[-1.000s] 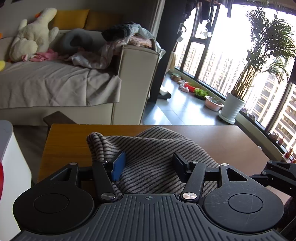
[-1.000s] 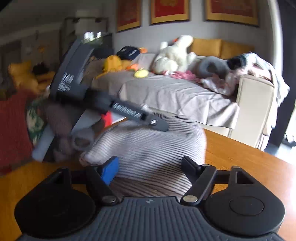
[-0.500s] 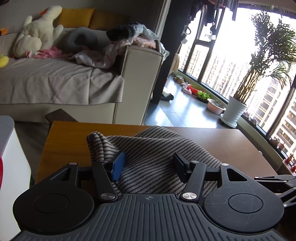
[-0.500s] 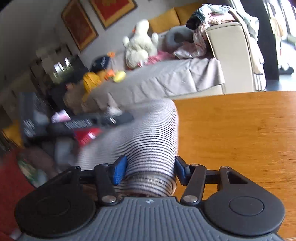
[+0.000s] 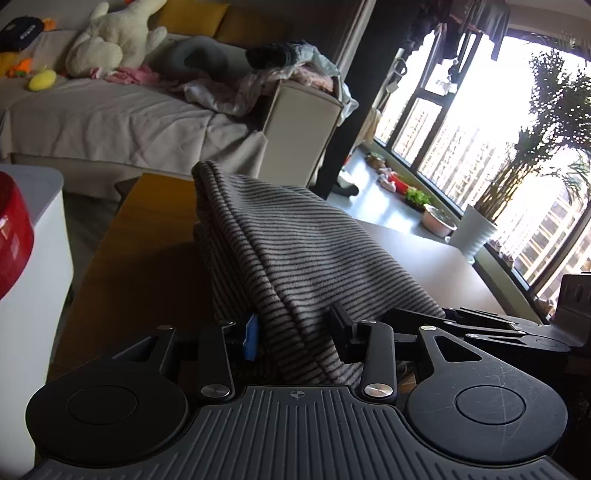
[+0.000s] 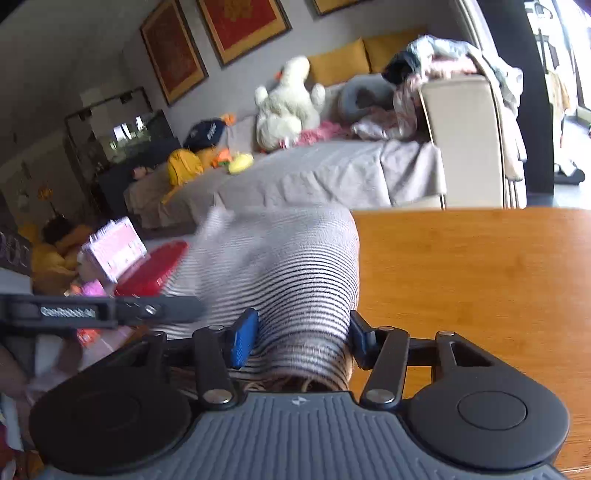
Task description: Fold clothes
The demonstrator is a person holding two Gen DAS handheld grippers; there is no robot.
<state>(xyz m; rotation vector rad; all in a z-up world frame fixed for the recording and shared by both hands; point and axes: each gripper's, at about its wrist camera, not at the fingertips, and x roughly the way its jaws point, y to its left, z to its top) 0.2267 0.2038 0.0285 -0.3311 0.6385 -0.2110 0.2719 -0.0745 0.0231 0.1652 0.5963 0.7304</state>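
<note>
One striped grey garment (image 5: 303,254) lies bunched between the jaws. Two grippers show: the left gripper (image 5: 295,336) and right gripper (image 6: 295,339). One wooden counter (image 6: 472,273) lies beyond the jaws, and further off one white plush toy (image 6: 286,105) and three red framed pictures (image 6: 243,26).

White lettering runs along the black bar of the left gripper (image 6: 110,312), which reaches in left of the right gripper's jaws; it looks like "GenRobot.AI" but is blurred. The dark cap (image 6: 205,133) far beyond the jaws bears unreadable white print.
</note>
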